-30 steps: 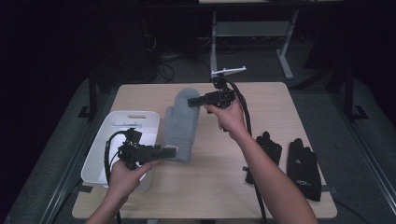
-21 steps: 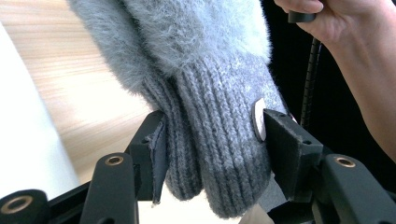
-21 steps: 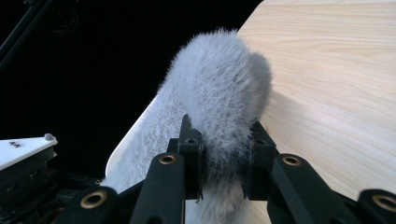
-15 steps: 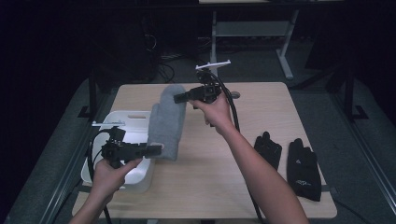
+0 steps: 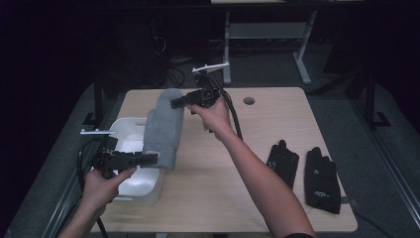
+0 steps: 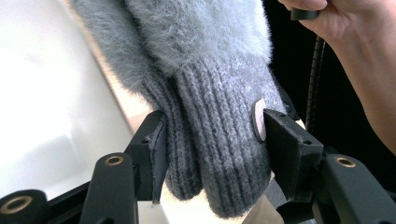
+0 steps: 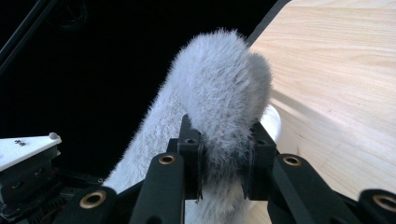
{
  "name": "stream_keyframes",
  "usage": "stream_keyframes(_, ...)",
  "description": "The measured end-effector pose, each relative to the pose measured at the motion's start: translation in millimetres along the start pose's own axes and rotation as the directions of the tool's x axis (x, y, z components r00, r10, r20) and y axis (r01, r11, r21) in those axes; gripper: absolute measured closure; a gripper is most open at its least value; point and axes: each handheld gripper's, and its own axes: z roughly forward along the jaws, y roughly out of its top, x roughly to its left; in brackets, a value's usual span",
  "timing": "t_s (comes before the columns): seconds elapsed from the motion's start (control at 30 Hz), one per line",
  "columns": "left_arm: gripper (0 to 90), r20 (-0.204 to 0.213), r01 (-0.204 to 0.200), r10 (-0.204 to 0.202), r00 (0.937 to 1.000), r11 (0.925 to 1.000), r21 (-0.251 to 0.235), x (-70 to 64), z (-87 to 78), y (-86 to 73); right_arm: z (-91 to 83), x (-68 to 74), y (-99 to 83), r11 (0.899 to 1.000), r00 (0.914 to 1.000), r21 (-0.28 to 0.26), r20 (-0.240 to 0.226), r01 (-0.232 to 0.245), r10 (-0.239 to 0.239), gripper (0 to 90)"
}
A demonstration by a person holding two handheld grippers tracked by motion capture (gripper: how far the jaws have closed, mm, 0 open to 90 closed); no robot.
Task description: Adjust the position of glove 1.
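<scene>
A fuzzy grey mitten (image 5: pixel 163 131) hangs stretched between both grippers above the table's left side. My left gripper (image 5: pixel 153 158) is shut on its ribbed knit cuff (image 6: pixel 219 154), low and near the front. My right gripper (image 5: pixel 174 103) is shut on the mitten's fluffy tip (image 7: pixel 224 116), held higher and farther back. The mitten's lower end hangs over the right edge of a white bin (image 5: pixel 130 186).
The white bin sits at the table's left front. Two black gloves (image 5: pixel 283 162) (image 5: pixel 323 179) lie flat on the wooden table (image 5: pixel 277 124) at the right. A round hole (image 5: pixel 249 100) is in the tabletop near the back edge.
Both grippers have carried the mitten leftward, from the table's middle to over the bin's right edge. Both stay shut on it.
</scene>
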Motion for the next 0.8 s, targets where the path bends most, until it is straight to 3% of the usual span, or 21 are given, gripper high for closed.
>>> stream_keyframes(0.4, 43.6, -0.018, 0.032, -0.032, 0.9993, 0.9994, -0.012, 21.9, -27.4, -8.5, 38.0, 15.3, 6.8, 1.0, 0.9996, 0.023, -0.026, 0.015, -0.014, 72.9)
stream_keyframes(0.8, 43.7, -0.038, 0.054, -0.055, 0.9978, 0.9985, -0.006, 36.0, -37.3, -17.1, 62.9, 16.4, 3.9, 0.999, 0.9984, 0.043, -0.056, -0.001, 0.003, 72.9)
